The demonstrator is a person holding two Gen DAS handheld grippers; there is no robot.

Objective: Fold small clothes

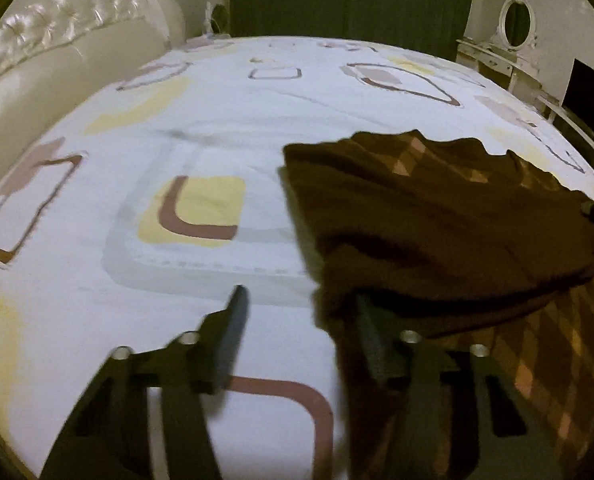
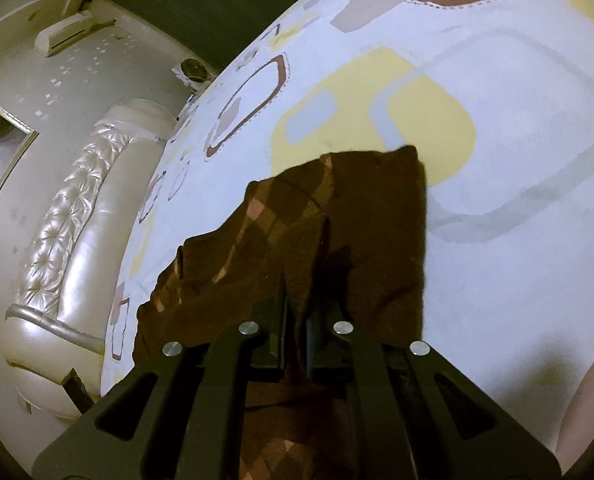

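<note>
The left gripper [image 1: 297, 304] pointed steeply downward, its jaws standing apart; its right finger [image 1: 371, 336] seemed partly covered, though blur made contact uncertain. The right gripper [image 2: 295, 296] angled downward too, its jaws nearly together and pinching a fold between them.

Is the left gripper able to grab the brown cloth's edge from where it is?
Probably yes: the left gripper is open, the brown cloth's edge drapes over one finger, nothing blocks it.

Rig check, my two handheld grippers

Left gripper [image 1: 297, 304] and right gripper [image 2: 295, 292]: I see matte black angular fingers, slotted cut-outs in the arms, round silver screws [image 2: 248, 327] at the finger joints.
</note>
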